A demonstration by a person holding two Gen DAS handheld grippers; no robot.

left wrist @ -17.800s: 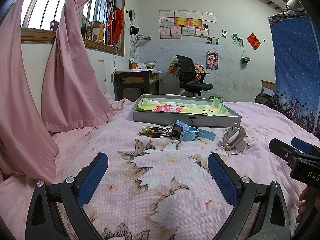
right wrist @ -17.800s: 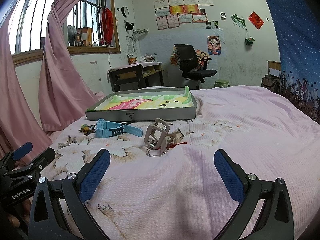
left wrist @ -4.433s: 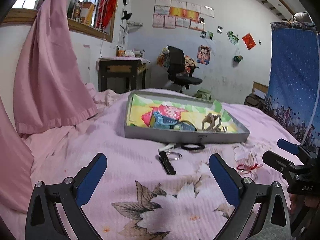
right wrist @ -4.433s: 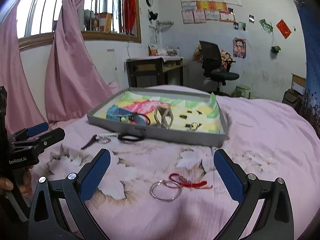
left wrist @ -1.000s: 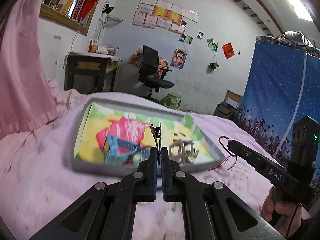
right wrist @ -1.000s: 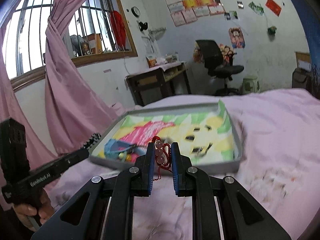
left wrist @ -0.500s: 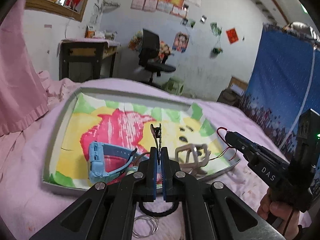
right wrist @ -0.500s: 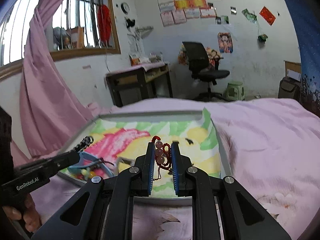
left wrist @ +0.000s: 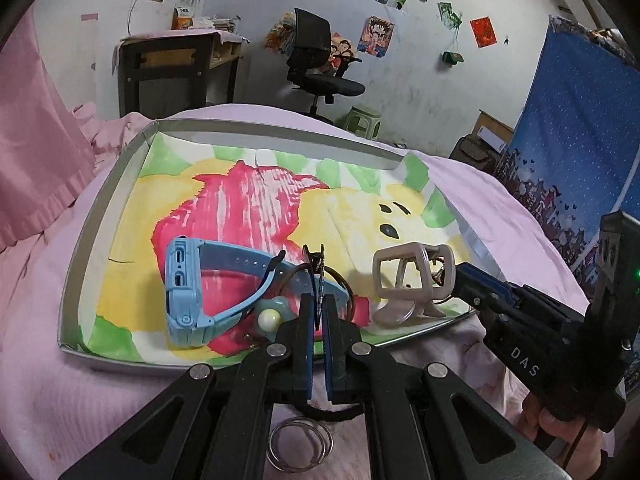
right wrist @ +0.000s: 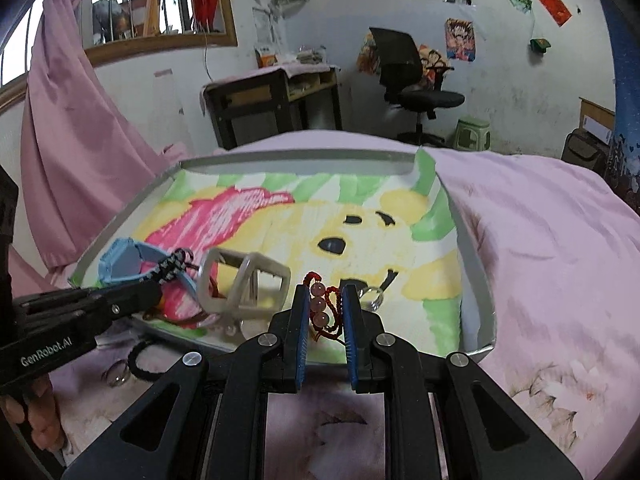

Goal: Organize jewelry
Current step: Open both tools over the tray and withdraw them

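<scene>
Right gripper (right wrist: pixel 324 312) is clamped on a red cord bracelet (right wrist: pixel 322 306) strung with round, translucent pink beads, and I hold it above the near edge of the grey tray (right wrist: pixel 478 280). My left gripper (left wrist: pixel 319 320) is pinched tight on a thin black braided strap (left wrist: pixel 316 272), which stands upright just over the tray's near middle. Inside the tray, on a paper lining painted pink, yellow and green, lie a chunky light-blue plastic watch (left wrist: pixel 192 292) at the near left and an angular beige frame (left wrist: pixel 412 276) to its right; a pale round bead (left wrist: pixel 269 319) sits between them. I see open lining across the far half and the right side. On the soft pink bedspread (right wrist: pixel 560 248) in front of the tray's near rim rest a clear ring (left wrist: pixel 300 446) and a black hair tie (right wrist: pixel 146 360).
</scene>
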